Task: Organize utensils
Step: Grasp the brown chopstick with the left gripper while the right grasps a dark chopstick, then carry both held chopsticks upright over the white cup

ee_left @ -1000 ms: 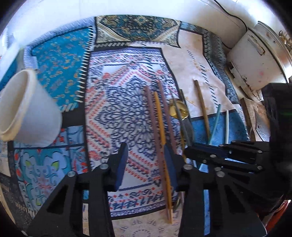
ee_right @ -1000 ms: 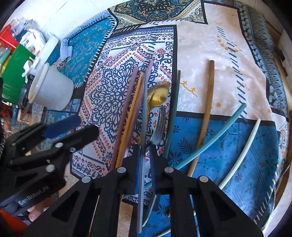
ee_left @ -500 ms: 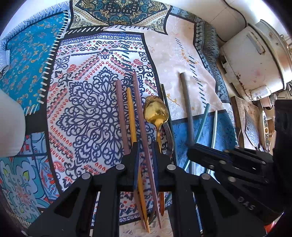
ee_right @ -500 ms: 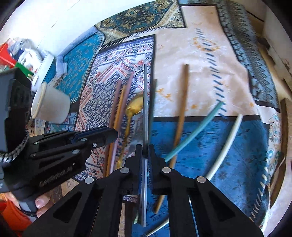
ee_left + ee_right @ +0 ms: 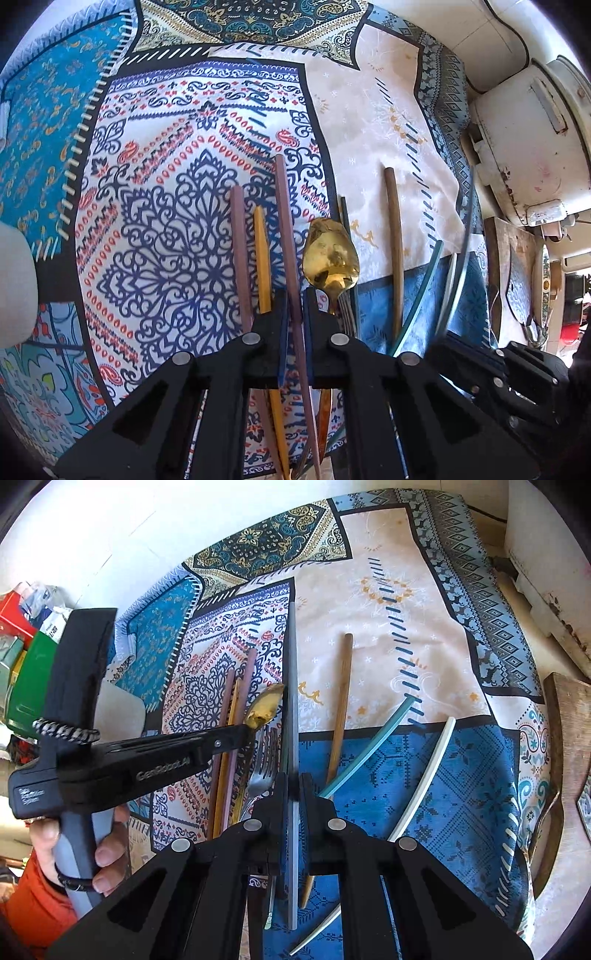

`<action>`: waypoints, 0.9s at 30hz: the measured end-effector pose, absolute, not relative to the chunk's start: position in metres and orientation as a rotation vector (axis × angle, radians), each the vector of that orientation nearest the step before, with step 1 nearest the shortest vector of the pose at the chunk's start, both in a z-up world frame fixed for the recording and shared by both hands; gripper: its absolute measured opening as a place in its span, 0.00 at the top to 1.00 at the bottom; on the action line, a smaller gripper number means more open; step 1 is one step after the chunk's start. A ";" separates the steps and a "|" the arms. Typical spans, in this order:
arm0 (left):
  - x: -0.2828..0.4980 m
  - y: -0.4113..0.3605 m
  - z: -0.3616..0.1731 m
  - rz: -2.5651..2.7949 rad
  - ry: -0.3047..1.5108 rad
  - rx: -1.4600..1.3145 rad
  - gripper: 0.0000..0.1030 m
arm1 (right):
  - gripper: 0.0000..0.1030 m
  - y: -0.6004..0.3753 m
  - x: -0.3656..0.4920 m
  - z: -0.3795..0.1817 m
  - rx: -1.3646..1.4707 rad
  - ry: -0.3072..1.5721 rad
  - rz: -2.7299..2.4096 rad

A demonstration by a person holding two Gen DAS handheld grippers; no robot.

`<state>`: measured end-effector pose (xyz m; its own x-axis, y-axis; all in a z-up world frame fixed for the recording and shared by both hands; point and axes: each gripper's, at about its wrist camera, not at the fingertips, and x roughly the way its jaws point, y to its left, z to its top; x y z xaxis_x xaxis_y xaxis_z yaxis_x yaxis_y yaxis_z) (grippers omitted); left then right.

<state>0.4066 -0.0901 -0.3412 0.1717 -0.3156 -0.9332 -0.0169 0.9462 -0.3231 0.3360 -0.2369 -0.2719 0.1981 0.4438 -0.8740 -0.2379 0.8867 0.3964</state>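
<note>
Patterned blue-and-cream tablecloth (image 5: 207, 122) carries the utensils. Left gripper (image 5: 294, 314) has just been closing and now pinches a long mauve chopstick (image 5: 286, 229), whose length runs straight ahead between its fingers. Right gripper (image 5: 293, 797) is clamped likewise on a slim grey chopstick (image 5: 292, 686), gold metal spoon (image 5: 331, 258) just beside.

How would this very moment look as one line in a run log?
left gripper: jaws just closed on mauve chopstick | right gripper: jaws shut on grey chopstick | gold spoon, fork: on cloth
</note>
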 end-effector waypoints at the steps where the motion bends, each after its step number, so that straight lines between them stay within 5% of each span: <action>1: 0.407 -0.091 -0.341 -0.215 1.385 -0.282 0.94 | 0.95 -0.237 0.336 -0.270 0.189 1.278 0.478; 27: 0.327 0.008 -0.183 -0.127 0.918 -0.268 0.96 | 0.95 -0.180 0.309 -0.161 0.150 1.004 0.500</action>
